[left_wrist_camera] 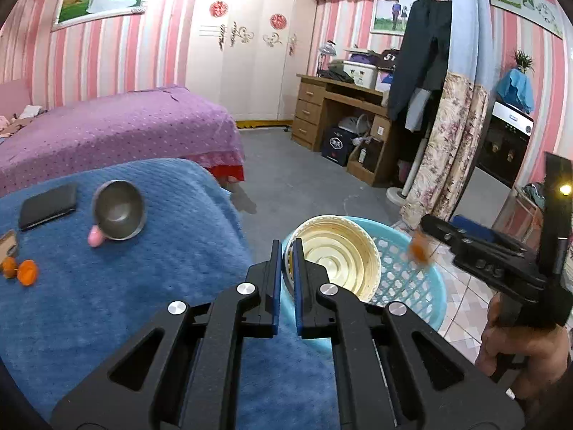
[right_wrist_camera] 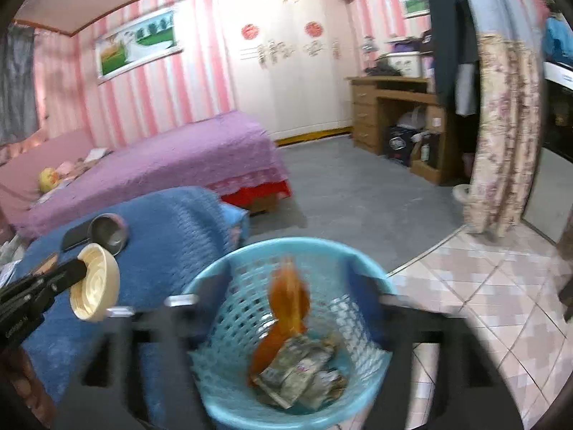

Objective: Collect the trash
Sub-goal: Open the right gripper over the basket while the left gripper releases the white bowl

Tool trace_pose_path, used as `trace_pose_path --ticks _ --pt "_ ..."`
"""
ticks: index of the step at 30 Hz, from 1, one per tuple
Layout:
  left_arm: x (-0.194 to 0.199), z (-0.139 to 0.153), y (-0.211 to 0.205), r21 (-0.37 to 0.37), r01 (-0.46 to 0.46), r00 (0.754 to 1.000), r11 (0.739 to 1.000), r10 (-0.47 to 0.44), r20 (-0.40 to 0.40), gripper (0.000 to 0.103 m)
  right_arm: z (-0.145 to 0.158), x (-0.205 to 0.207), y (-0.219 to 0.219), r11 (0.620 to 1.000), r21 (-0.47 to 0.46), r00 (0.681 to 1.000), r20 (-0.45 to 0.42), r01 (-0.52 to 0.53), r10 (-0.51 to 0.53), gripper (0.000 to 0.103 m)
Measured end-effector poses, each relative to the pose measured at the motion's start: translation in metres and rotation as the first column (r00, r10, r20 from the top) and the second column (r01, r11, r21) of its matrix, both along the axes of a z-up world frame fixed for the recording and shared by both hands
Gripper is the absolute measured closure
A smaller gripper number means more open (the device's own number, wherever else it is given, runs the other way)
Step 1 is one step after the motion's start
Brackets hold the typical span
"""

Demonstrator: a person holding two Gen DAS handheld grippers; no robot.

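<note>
Now, starting at the left, a few bits of trash lie on the blue textured cloth covering the table (left_wrist_camera: 107,304): two small orange peel pieces (left_wrist_camera: 28,272) near the far-left edge, a pink scrap (left_wrist_camera: 96,237) touching a tipped grey metal bowl (left_wrist_camera: 119,209), and a flat black case (left_wrist_camera: 47,206) beside that bowl. These sit well apart from both hands, back to the left of the fingers.

Moving right, the left gripper (left_wrist_camera: 286,279) has its fingers pinched narrow on the rim of a cream ribbed disposable bowl (left_wrist_camera: 336,254), holding it tilted with its open mouth turned toward the basket. From the right wrist view that bowl hangs over the table's edge, just left of the basket rim and not yet above the opening.

Further right, the light blue plastic lattice basket (right_wrist_camera: 247,308) stands on the floor beside the table, with crumpled wrappers (right_wrist_camera: 301,372) at its bottom. The right gripper (left_wrist_camera: 465,247) hovers above it, its fingers spread wide and gripping nothing; a blurred orange peel (right_wrist_camera: 288,301) is in mid-air within the basket's mouth, below them.

I judge the next move turns on the left hand: the bowl needs carrying rightward over the rim.
</note>
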State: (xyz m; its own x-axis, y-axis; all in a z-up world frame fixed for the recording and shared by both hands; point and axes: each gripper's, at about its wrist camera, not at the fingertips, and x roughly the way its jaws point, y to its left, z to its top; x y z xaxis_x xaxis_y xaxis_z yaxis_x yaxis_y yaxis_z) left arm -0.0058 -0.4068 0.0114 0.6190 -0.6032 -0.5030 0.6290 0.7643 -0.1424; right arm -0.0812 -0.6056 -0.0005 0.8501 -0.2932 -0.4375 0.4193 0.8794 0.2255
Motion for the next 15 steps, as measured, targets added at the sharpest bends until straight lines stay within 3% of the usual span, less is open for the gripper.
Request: trace_pose_path --ticks 5,6,7,9,12,15 --pt "0.015 -0.009 -0.034 0.001 0.042 0.996 0.999 -0.042 -0.073 0.098 0.004 -0.011 -0.017 0.995 0.042 0.994 0.065 0.088 -0.091 0.031" --pt "0.017 -0.010 -0.040 0.002 0.057 0.995 0.998 -0.057 -0.084 0.090 0.004 -0.013 -0.018 0.994 0.044 0.992 0.073 0.097 -0.100 0.031" --pt "0.018 -0.010 -0.047 0.007 0.069 0.994 0.998 -0.068 -0.088 0.063 0.005 -0.014 -0.019 0.993 0.041 0.990 0.080 0.110 -0.113 0.031" --pt "0.017 -0.005 -0.050 0.001 0.047 0.997 0.999 -0.047 -0.065 0.031 0.006 -0.015 -0.018 0.992 0.046 0.988 0.091 0.120 -0.124 0.031" --pt "0.015 0.004 -0.038 -0.003 0.028 0.998 1.000 -0.028 -0.051 0.029 0.007 -0.011 -0.015 0.993 0.047 0.989 0.094 0.109 -0.113 0.031" --pt "0.015 0.019 0.007 0.009 -0.023 1.000 1.000 0.023 -0.017 0.029 0.009 -0.003 -0.001 0.997 0.049 0.993 0.099 0.061 -0.066 0.031"
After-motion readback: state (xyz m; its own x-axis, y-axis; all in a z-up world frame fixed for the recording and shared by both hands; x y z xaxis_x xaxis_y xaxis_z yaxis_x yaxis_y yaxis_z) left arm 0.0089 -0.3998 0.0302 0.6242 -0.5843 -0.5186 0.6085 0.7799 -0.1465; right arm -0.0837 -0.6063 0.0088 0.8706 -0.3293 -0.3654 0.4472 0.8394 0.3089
